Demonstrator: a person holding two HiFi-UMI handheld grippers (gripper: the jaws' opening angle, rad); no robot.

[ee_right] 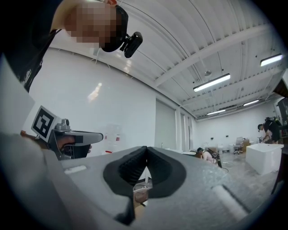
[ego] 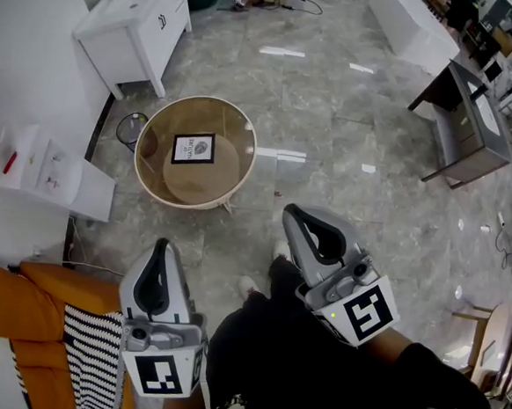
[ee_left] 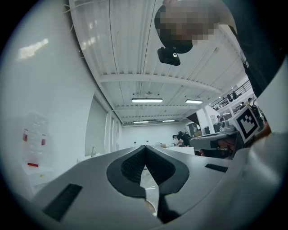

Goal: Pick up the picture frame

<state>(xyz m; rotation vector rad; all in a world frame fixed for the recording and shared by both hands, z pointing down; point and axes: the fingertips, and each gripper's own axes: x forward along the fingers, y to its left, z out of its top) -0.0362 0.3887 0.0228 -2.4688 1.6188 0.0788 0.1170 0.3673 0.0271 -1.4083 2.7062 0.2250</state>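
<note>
While the picture frame lies flat and face up on the round table, a little left of the middle of the top and inside its raised rim, I judge that nothing of the task is done yet. No jaw touches it and it has not been lifted.

Both grippers hang well short of the table, on my side of it, with bare stone floor between their tips and the table's near edge. The right gripper is the nearer of the two, just off the table's near right side. The left gripper sits further back, below the table's near left side. Each gripper's own view shows its two dark pads pressed together with nothing between them, so both are closed and empty, pointing roughly level out across the room, not down at the table.

What is left, as I read it, is all of it: bring one gripper over the table, spread its jaws, take an edge of the frame and lift.

Around the table, a black wire basket stands on the floor touching or just beside its left rim. A white sink cabinet stands beyond the table, and an orange seat with a striped cushion sits well this side of it.
</note>
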